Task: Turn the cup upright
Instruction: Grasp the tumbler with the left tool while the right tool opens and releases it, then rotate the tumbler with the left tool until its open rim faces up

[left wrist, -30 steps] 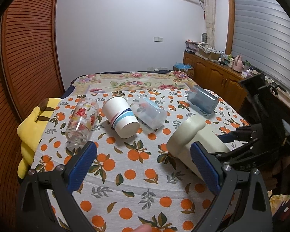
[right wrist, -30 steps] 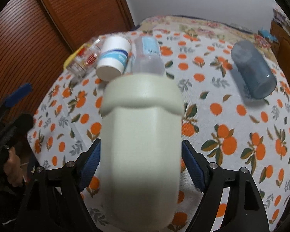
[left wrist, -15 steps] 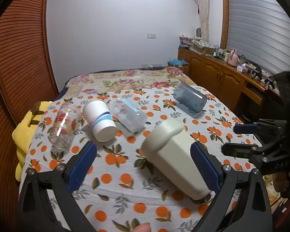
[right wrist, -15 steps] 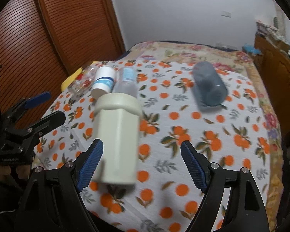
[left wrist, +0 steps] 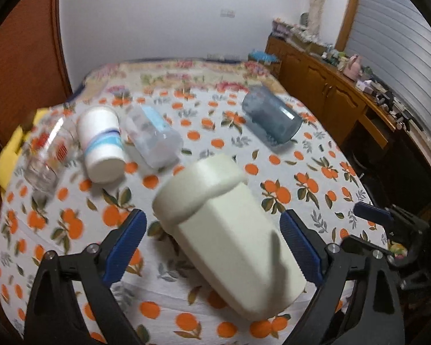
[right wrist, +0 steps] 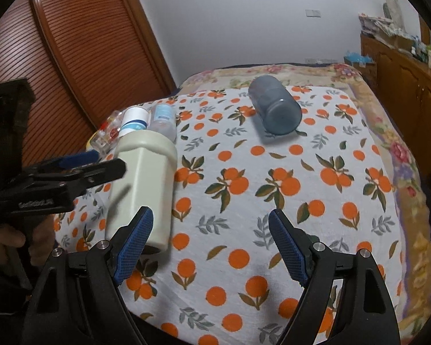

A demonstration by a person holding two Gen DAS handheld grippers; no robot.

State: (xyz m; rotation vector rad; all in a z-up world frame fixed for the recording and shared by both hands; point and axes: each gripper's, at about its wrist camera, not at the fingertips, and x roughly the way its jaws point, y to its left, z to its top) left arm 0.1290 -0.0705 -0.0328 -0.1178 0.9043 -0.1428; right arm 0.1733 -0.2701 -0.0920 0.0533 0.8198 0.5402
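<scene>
A cream cup with a wide rim stands upright on the orange-print cloth; in the right wrist view it stands at the left. My left gripper is open, its blue pads on either side of the cup without touching. My right gripper is open and empty, to the right of the cup. The left gripper's arm crosses in front of the cup in the right wrist view.
A blue-grey tumbler lies on its side at the far right. A clear plastic cup, a white paper cup and a printed glass lie on their sides at the far left. A wooden cabinet stands right of the bed.
The right gripper has let go of the cream cup and drawn back to the right. The left gripper has moved in, and its open pads now straddle the cup.
</scene>
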